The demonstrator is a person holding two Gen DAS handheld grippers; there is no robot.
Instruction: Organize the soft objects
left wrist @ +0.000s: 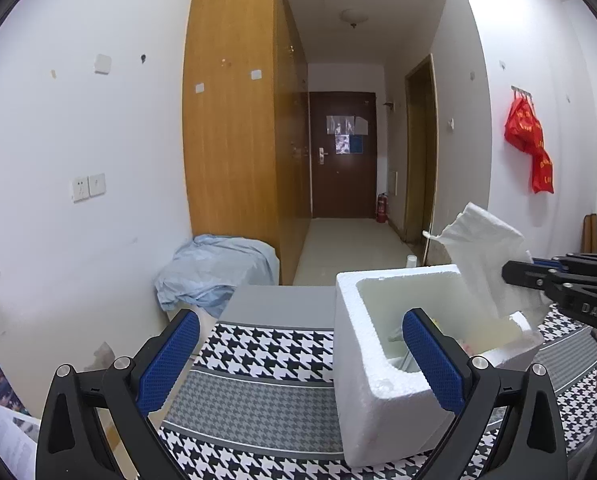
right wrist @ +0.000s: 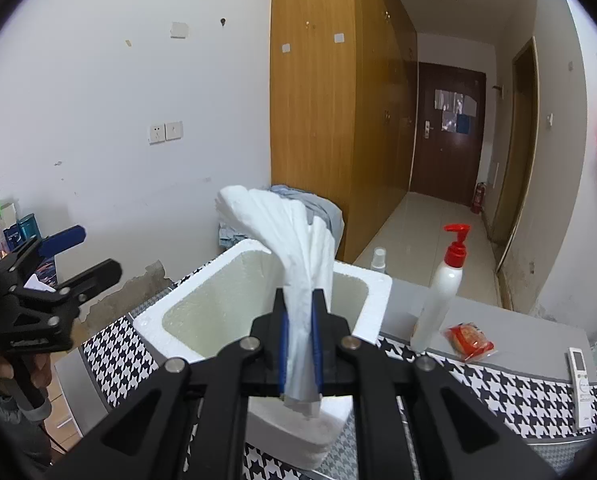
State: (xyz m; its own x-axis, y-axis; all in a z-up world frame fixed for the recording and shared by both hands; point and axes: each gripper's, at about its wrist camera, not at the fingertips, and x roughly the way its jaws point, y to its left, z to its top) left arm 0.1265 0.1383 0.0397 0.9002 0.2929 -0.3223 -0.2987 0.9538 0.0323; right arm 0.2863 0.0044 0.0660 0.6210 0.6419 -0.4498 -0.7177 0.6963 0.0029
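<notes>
At the far left of the right wrist view, the left gripper (right wrist: 82,252) hangs in the air beside the table edge with its fingers spread and nothing between them; its own camera shows the same thing, the two blue pads (left wrist: 166,360) standing wide apart over the houndstooth cloth (left wrist: 266,344). Moving right, the white foam box (right wrist: 378,292) sits open on that black-and-white cloth, its near left corner between the left gripper's fingers in the left wrist view (though the pads do not touch it). Above the box's open mouth the white cloth (right wrist: 298,248) rises and fans out leftward, its lower end bunched into a narrow strip and pinched between the blue pads of the right gripper (right wrist: 299,344), which are pressed together on it. From the left wrist view, the same white cloth (left wrist: 486,256) hangs over the far right rim of the foam box (left wrist: 354,344), with the right gripper (left wrist: 510,274) reaching in from the right edge at the cloth's side. Something small lies low inside the box, too hidden to identify. Further right on the table stand a white pump bottle (right wrist: 442,288) with a red top, then a red snack packet (right wrist: 468,340), and a white remote control (right wrist: 580,384) near the right edge.
</notes>
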